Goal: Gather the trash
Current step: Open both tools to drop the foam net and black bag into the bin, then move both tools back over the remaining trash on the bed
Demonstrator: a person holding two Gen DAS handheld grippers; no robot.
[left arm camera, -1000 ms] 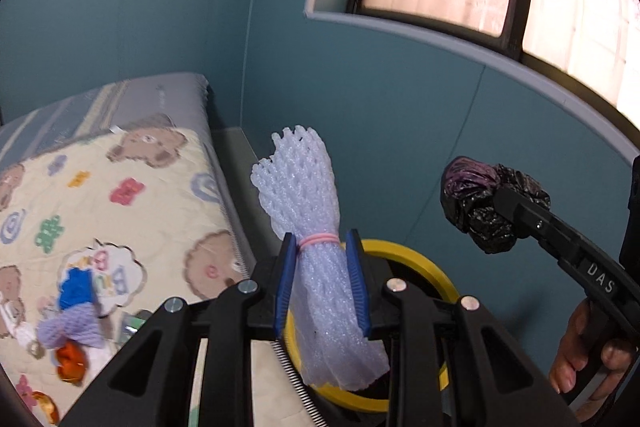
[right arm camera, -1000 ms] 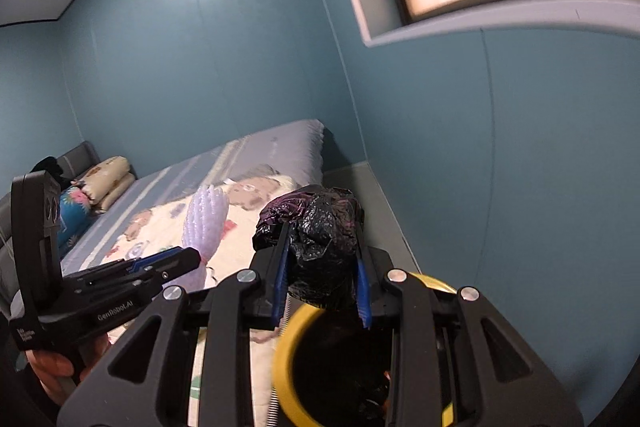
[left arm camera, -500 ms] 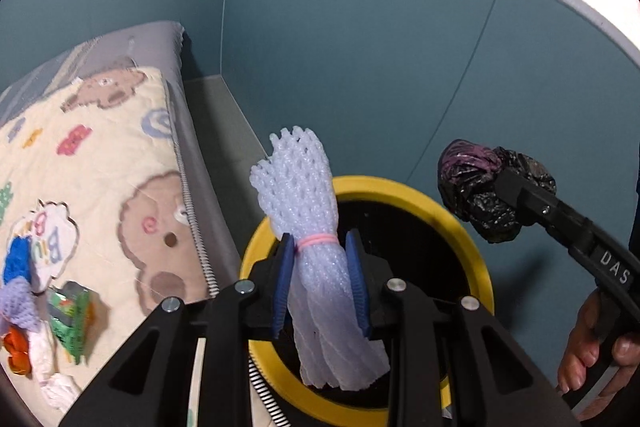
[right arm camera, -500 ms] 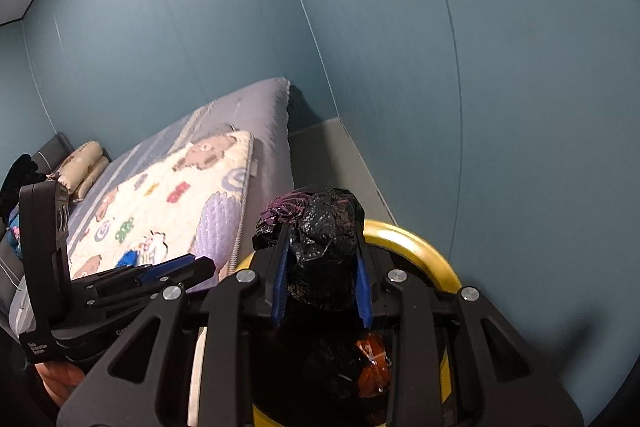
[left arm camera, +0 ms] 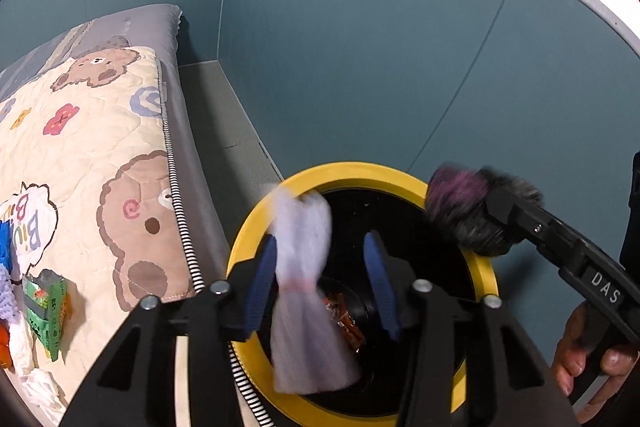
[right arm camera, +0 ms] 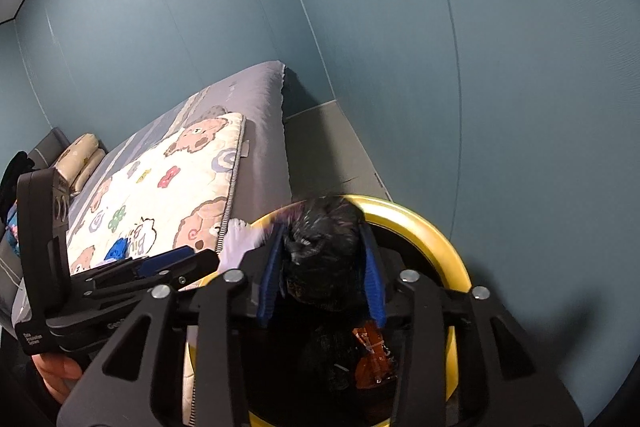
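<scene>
A yellow-rimmed trash bin (left arm camera: 360, 173) with a black liner stands on the floor beside the bed; it also shows in the right wrist view (right arm camera: 420, 223). My left gripper (left arm camera: 322, 279) is open above the bin. The white foam net (left arm camera: 306, 291) is blurred between its pads, against the left pad only. My right gripper (right arm camera: 322, 275) is over the bin with its pads spread around a crumpled black plastic bag (right arm camera: 324, 251), also blurred. From the left wrist view the bag (left arm camera: 468, 211) sits at that gripper's tip.
An orange wrapper (right arm camera: 370, 355) lies inside the bin. More litter lies on the bear-print quilt (left arm camera: 100, 163): a green packet (left arm camera: 46, 307), white tissue (left arm camera: 36, 387), blue and purple bits at the left edge. The blue wall (left arm camera: 400, 67) stands close behind the bin.
Both grippers dropped lower over the bin. The left jaws opened and the foam net slips down between them. The right jaws have widened around the black bag.
</scene>
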